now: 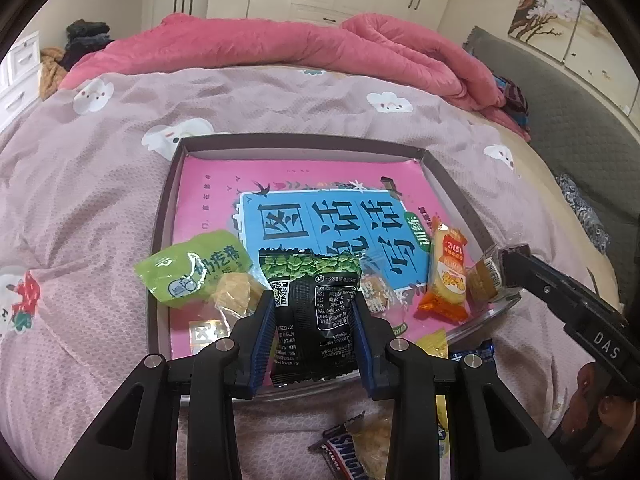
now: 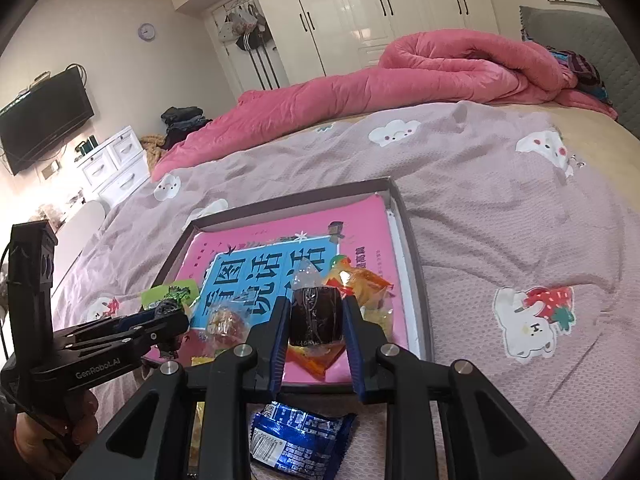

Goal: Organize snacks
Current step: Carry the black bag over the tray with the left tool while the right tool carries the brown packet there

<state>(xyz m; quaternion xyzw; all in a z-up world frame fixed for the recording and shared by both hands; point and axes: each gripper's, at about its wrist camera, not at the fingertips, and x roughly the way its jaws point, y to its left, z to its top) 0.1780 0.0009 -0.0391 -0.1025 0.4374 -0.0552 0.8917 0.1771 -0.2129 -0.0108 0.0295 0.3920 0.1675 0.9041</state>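
My left gripper is shut on a black packet with green peas printed on it, held over the near edge of a shallow dark box lined with a pink and blue book. In the right wrist view that gripper shows at the left. My right gripper is shut on a small dark-wrapped snack above the box's near right part. In the left wrist view it reaches in from the right. Inside the box lie a green packet, a clear-wrapped yellow cake and an orange packet.
The box rests on a mauve bedspread with a rolled pink quilt behind. Loose snacks lie on the bed in front of the box: a Snickers bar, a yellow packet and a blue packet. A hand grips the left handle.
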